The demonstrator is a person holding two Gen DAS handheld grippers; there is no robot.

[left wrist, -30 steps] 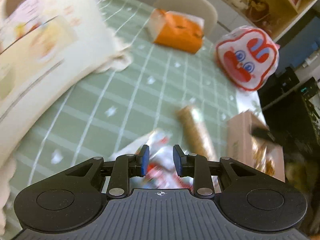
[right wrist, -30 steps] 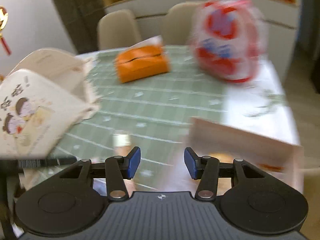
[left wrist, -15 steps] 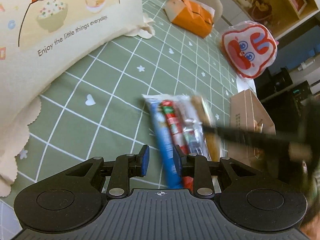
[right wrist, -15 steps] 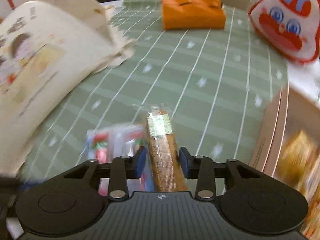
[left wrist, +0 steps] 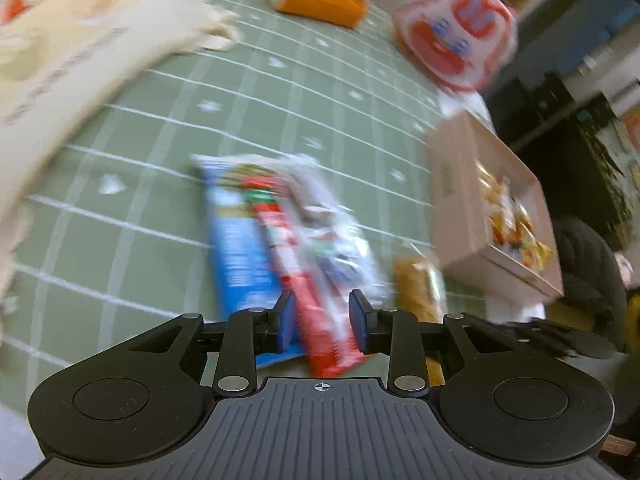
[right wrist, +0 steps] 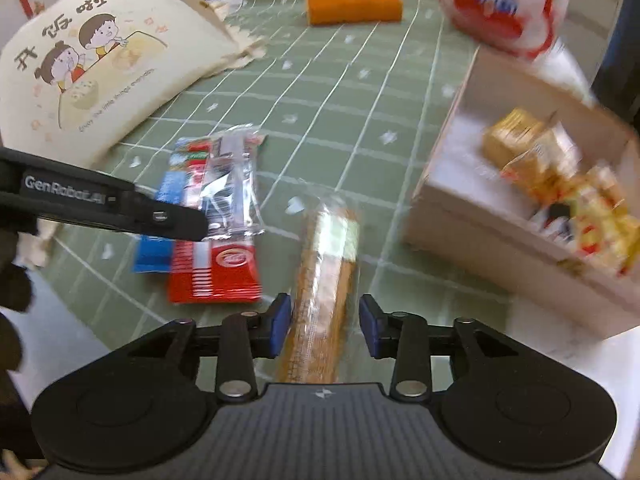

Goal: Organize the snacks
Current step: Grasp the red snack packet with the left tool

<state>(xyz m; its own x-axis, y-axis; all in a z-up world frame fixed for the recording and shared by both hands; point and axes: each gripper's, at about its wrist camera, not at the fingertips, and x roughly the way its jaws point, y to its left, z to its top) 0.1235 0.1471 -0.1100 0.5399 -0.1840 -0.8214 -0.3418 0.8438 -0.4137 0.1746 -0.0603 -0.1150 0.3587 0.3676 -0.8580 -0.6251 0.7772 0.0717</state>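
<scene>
Blue, red and silver snack packs (left wrist: 280,232) lie stacked on the green checked tablecloth (left wrist: 160,200). My left gripper (left wrist: 322,320) hovers over their near end, jaws opening, with the red pack (left wrist: 320,332) between the pads and not pressed. In the right wrist view one of its fingers (right wrist: 172,216) crosses that stack (right wrist: 216,208). A long brown cracker pack (right wrist: 324,280) lies on the cloth beside the stack. My right gripper (right wrist: 324,326) straddles its near end, jaws opening, with small gaps at both pads. The same pack (left wrist: 418,284) shows blurred in the left wrist view.
A cardboard box (right wrist: 460,220) holding several yellow wrapped snacks stands at the right, close to the cracker pack. A cream cartoon-printed bag (right wrist: 100,60) stands at the left. An orange pack (right wrist: 352,0) and a red-and-white face bag (right wrist: 500,4) sit at the far side.
Both grippers' jaws stand wider than half a second ago. The right gripper has shifted right, bringing the box nearer. The snack stack has slid lower in the left view, between the pads.
</scene>
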